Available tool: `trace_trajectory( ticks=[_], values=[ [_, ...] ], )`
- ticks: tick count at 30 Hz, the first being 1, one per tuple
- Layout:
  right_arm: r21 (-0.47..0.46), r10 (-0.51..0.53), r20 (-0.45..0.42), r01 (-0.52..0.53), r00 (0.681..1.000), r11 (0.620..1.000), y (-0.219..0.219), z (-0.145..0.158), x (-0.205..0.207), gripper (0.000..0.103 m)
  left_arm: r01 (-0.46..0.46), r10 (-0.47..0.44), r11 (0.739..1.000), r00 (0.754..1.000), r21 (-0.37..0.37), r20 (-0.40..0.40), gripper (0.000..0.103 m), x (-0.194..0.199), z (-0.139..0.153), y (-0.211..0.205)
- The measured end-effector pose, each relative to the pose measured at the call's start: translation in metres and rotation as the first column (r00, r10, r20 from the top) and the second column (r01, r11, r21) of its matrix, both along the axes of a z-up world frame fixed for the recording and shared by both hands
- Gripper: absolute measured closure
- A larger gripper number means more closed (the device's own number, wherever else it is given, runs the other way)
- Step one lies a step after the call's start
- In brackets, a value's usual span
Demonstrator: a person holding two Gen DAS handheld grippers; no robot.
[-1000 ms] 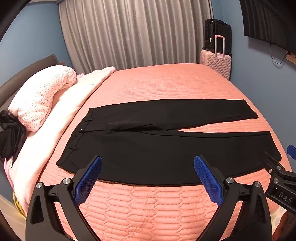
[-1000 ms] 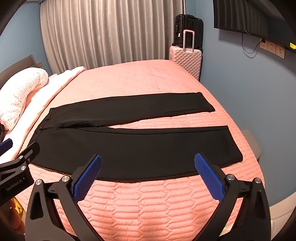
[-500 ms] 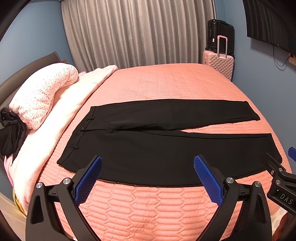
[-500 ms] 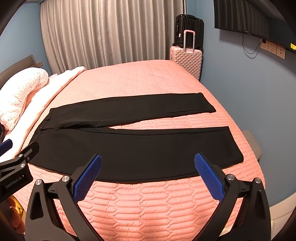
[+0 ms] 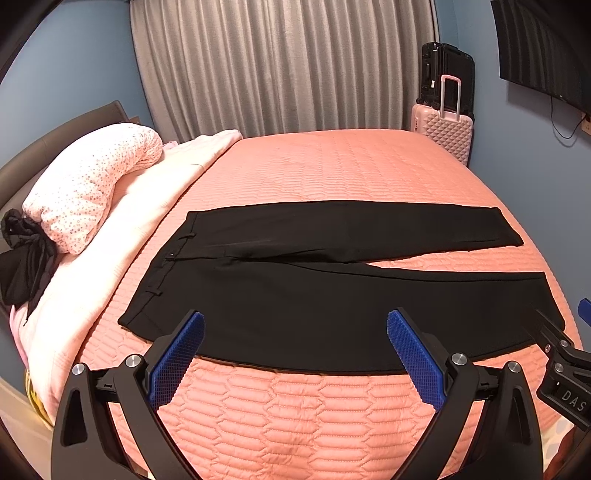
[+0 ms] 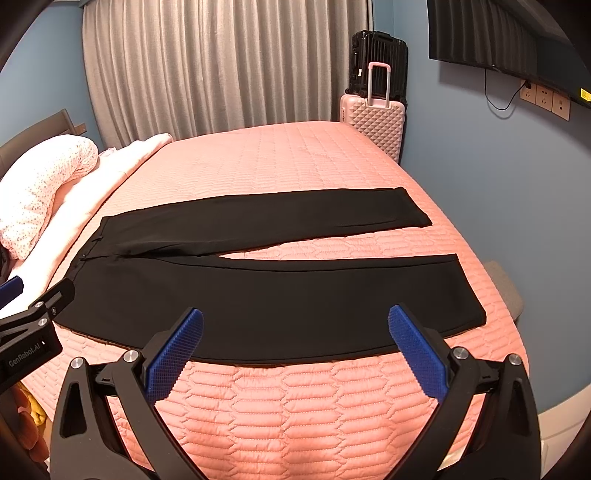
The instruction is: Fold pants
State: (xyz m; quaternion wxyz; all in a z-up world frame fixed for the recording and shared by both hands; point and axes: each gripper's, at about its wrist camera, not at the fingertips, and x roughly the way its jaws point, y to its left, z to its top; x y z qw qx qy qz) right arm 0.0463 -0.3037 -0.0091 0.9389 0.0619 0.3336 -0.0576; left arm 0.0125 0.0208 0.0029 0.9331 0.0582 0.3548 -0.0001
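The black pants (image 5: 332,295) lie flat across the pink bed (image 5: 332,166), legs spread apart, ready for a first fold. Both the left gripper (image 5: 295,354) and right gripper (image 6: 295,350) hover near the closest edge, fingers wide open and empty, probably lining up a grab.

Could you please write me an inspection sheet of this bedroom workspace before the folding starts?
Surface: bed with salmon-pink quilted cover.
Job's things: black long pants spread flat, legs apart, waistband toward the pillow side.
Clutter: speckled pink pillow, dark bundled garment.
Grippers: left gripper open, above the bed's near edge; right gripper open, likewise; neither touches the pants.
Cables: black cord running to a wall socket.
Surroundings: grey curtain, pink hard-shell suitcase, black suitcase, wall-mounted screen.
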Motion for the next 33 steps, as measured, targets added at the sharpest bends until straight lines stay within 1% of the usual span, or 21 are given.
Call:
trace_trajectory(
  ticks=[3, 7, 11, 15, 21, 24, 26, 28, 31, 33],
  values=[
    [0.002, 0.002, 0.002, -0.002, 1.0, 1.0, 0.0, 0.0, 0.0, 0.005, -0.017, 0.017, 1.0, 1.0, -0.001, -0.001, 0.005, 0.001, 0.0, 0.003],
    [0.004, 0.002, 0.007, -0.002, 1.0, 1.0, 0.0, 0.002, -0.002, 0.005, -0.016, 0.016, 1.0, 1.0, -0.006, 0.004, 0.005, -0.001, 0.0, 0.005],
    [0.005, 0.002, 0.008, -0.002, 1.0, 1.0, 0.0, 0.002, -0.002, 0.005, 0.002, -0.001, 1.0, 0.999, -0.025, 0.041, 0.005, -0.006, 0.003, 0.005],
    [0.004, 0.002, 0.009, -0.002, 1.0, 1.0, 0.0, 0.003, -0.002, 0.005, -0.009, 0.009, 1.0, 1.0, -0.006, 0.025, 0.006, -0.004, 0.001, 0.003],
    [0.007, 0.002, 0.009, -0.002, 1.0, 1.0, 0.001, 0.002, -0.003, 0.005, -0.016, 0.016, 1.0, 1.0, -0.001, 0.018, 0.006, -0.003, 0.0, 0.003],
    [0.006, 0.003, 0.009, -0.003, 1.0, 1.0, 0.001, 0.002, -0.002, 0.005, -0.011, 0.011, 1.0, 1.0, -0.018, 0.009, 0.006, -0.001, 0.0, 0.006],
    [0.007, 0.002, 0.007, -0.002, 1.0, 1.0, 0.001, 0.002, -0.002, 0.005, -0.008, 0.008, 0.999, 1.0, -0.047, 0.002, 0.006, -0.001, 0.0, 0.009],
    [0.009, 0.004, 0.008, -0.004, 1.0, 1.0, 0.001, 0.002, -0.002, 0.005, 0.002, -0.001, 0.998, 1.0, -0.064, 0.012, 0.006, -0.002, 0.0, 0.011],
    [0.008, 0.003, 0.008, -0.004, 1.0, 1.0, 0.001, 0.003, -0.002, 0.005, 0.003, -0.001, 0.998, 1.0, -0.059, 0.026, 0.006, -0.003, 0.001, 0.01],
    [0.009, 0.004, 0.008, -0.004, 1.0, 1.0, 0.001, 0.002, -0.002, 0.005, 0.003, -0.002, 0.999, 1.0, -0.046, 0.019, 0.006, -0.002, 0.001, 0.008]
  ],
)
